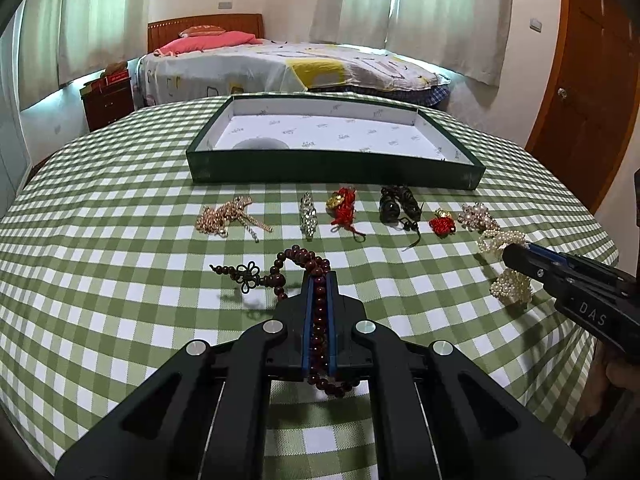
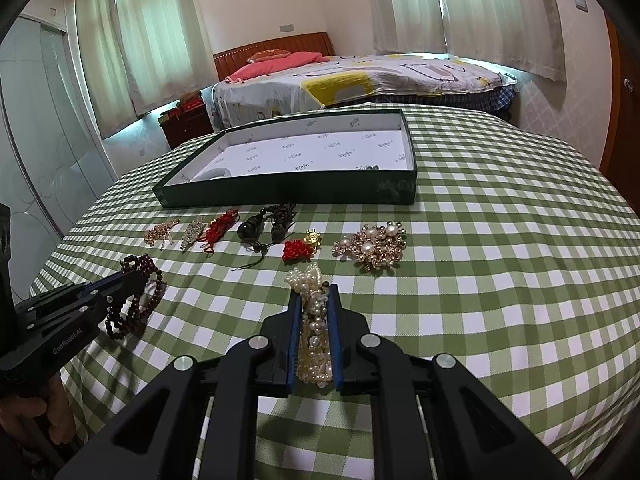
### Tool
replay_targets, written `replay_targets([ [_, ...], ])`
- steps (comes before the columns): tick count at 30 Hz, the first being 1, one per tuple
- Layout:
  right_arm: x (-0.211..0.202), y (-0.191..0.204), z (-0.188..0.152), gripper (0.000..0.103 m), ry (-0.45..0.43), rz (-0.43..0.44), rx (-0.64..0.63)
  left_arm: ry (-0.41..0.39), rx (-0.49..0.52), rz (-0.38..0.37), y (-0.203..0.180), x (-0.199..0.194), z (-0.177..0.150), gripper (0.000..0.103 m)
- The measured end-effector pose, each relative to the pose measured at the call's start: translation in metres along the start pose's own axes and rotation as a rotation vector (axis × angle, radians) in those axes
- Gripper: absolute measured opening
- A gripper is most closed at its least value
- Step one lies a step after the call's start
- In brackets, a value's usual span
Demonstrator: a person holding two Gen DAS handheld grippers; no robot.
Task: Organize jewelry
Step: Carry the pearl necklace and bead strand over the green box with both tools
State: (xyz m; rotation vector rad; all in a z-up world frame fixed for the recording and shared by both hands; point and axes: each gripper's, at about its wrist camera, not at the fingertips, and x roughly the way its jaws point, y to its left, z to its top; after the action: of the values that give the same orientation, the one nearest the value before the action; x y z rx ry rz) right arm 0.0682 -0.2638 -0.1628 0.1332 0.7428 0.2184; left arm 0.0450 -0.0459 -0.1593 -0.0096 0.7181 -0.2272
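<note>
Left hand-held gripper [image 1: 320, 280]: pinching dark bead string [image 1: 320, 312] | Right hand-held gripper [image 2: 316, 292]: pinching pearl strand [image 2: 316, 320] | Green tray [image 1: 336, 168]: on checked surface [image 1: 120, 280]

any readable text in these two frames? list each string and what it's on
"DAS": side of the right gripper body, seen from the left wrist camera; letters before it are hidden.
"GenRobot.AI": side of the left gripper body, seen from the right wrist camera.
Repeated small green print on the white lining of the green tray: too small to read.
Nothing else legible.
</note>
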Motion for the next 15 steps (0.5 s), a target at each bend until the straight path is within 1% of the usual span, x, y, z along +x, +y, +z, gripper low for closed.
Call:
replay_targets([
  [7,-0.006,0.003,0.006,0.013,-0.028,0.003,-0.002,-0.068,0.037,0.006,-0.004,-0.013,0.013,0.006],
  [15,-0.012,0.009,0.028,0.013,-0.073,0.009,-0.018,-0.134,0.056,-0.010,-0.009,-0.021,0.042,0.006],
])
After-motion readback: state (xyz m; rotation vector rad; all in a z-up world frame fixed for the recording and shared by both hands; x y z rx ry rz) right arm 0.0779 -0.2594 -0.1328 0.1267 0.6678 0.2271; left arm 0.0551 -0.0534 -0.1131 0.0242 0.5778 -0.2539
